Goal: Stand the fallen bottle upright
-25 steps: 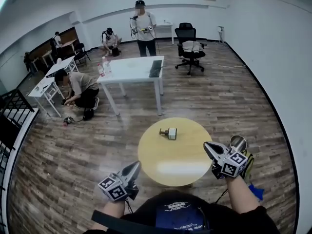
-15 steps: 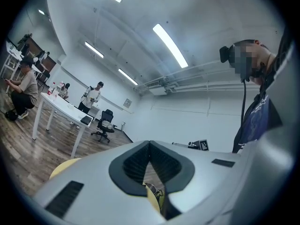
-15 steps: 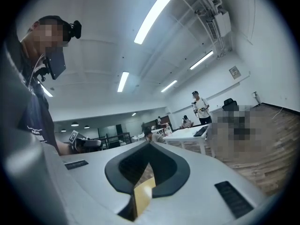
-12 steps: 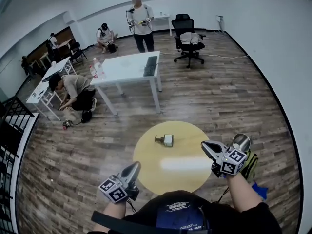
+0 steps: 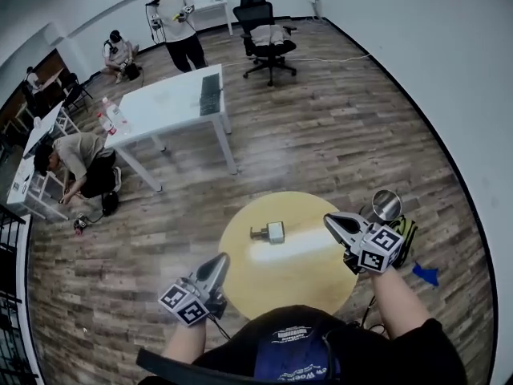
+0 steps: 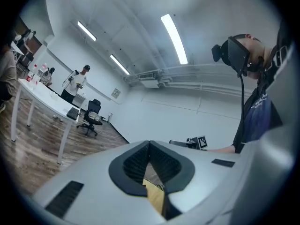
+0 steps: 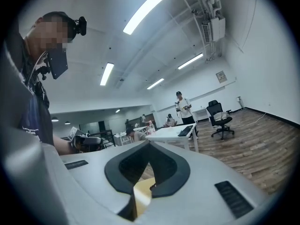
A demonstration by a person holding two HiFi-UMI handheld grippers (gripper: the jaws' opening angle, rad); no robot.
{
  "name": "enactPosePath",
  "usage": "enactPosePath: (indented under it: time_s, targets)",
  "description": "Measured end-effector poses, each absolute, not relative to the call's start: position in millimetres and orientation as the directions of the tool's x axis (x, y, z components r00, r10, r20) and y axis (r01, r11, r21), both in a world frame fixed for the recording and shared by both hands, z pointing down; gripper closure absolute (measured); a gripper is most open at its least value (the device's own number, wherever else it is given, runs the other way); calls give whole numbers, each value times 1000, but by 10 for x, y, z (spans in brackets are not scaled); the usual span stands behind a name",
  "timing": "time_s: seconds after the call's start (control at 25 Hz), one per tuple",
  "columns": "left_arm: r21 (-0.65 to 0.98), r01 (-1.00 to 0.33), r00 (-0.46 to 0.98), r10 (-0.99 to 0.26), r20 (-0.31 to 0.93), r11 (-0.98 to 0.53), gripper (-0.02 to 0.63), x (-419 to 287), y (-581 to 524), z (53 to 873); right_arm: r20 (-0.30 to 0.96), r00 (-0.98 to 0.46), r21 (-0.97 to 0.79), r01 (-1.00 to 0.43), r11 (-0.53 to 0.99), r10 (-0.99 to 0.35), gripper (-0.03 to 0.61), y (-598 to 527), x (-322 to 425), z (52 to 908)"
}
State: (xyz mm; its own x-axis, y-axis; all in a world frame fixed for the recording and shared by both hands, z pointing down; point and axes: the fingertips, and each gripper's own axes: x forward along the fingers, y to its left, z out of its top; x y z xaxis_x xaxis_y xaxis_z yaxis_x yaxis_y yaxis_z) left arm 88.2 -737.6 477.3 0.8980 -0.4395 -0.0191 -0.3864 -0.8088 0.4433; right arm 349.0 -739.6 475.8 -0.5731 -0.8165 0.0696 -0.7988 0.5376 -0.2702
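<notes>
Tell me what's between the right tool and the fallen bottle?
Only bare yellow tabletop lies between the right tool and the bottle, as the head view shows.

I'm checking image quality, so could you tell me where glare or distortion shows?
Head view: the wide lens bows the floor, and a glare streak lies on the round table beside the bottle. Left gripper view: dark corners, ceiling light blown white. Right gripper view: the same.

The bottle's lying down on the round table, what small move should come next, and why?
Probably open the right gripper and ease it toward the bottle. The bottle lies on its side on the round table, untouched, its wider body toward that gripper; it and the left gripper are both shut and empty.
</notes>
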Motion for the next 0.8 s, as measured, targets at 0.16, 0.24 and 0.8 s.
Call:
enactPosePath:
  time_s: [0.16, 0.24, 0.8]
  targets:
    - [429, -359, 916, -402, -11, -829, 603, 848, -7707, 4843, 89, -563, -238, -813, 531, -822, 570, -7679, 3312, 4833]
    - [430, -367, 913, -407, -4, -825, 603, 892, -7771, 4864, 105, -579, -219, -807, 549, -809, 569, -7734, 3257, 4867]
    - [467, -498, 829, -560, 8, -731, 603, 1129, -7344, 5034, 239, -749, -31, -642, 766, -618, 537, -7805, 3082, 5110]
